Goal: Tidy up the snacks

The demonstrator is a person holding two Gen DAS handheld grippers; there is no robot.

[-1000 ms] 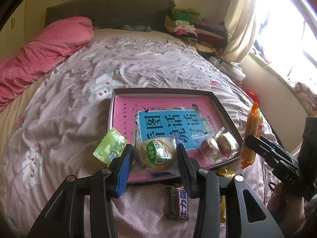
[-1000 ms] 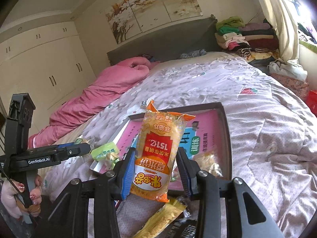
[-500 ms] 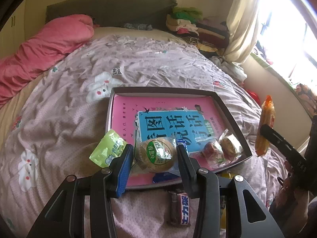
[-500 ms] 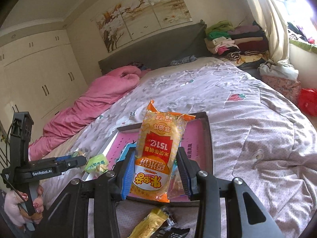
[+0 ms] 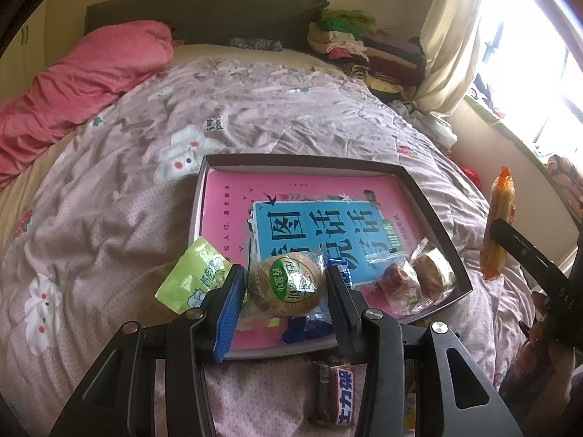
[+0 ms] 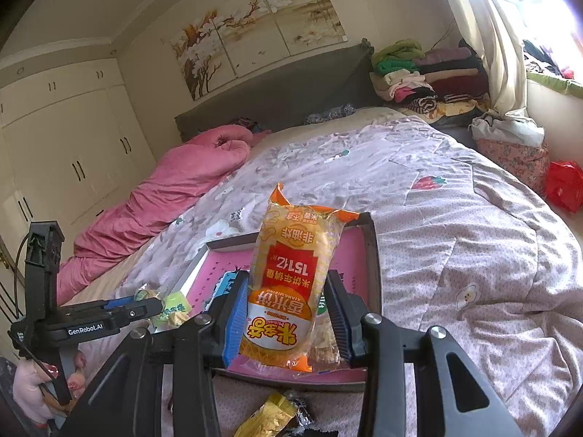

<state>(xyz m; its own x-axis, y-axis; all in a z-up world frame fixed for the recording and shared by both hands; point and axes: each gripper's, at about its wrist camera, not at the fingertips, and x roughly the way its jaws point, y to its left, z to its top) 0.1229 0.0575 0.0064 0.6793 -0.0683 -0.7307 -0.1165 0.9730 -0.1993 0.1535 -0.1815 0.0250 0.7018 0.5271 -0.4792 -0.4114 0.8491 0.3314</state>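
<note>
My left gripper point(image 5: 285, 276) is shut on a round pastry point(image 5: 288, 286) in a clear wrapper with a green label, held over the near left part of a dark shallow tray point(image 5: 302, 162). The tray is lined with a pink and blue book. My right gripper point(image 6: 288, 287) is shut on a tall orange rice-cracker packet point(image 6: 295, 273), upright in front of the tray point(image 6: 372, 251). The same orange packet point(image 5: 500, 215) shows at the right edge of the left wrist view, beyond the tray's right side.
A green packet point(image 5: 193, 280) leans on the tray's left rim. Two wrapped cakes point(image 5: 415, 276) lie in its near right corner, a blue wrapper point(image 5: 309, 327) near its front. A chocolate bar point(image 5: 337, 393) and a yellow wrapper point(image 6: 269, 415) lie on the quilt. A pink duvet point(image 5: 91, 76) lies far left.
The right gripper with the orange packet has drifted slightly right in the left wrist view and tilted a little. The left gripper keeps its hold and stays put.
</note>
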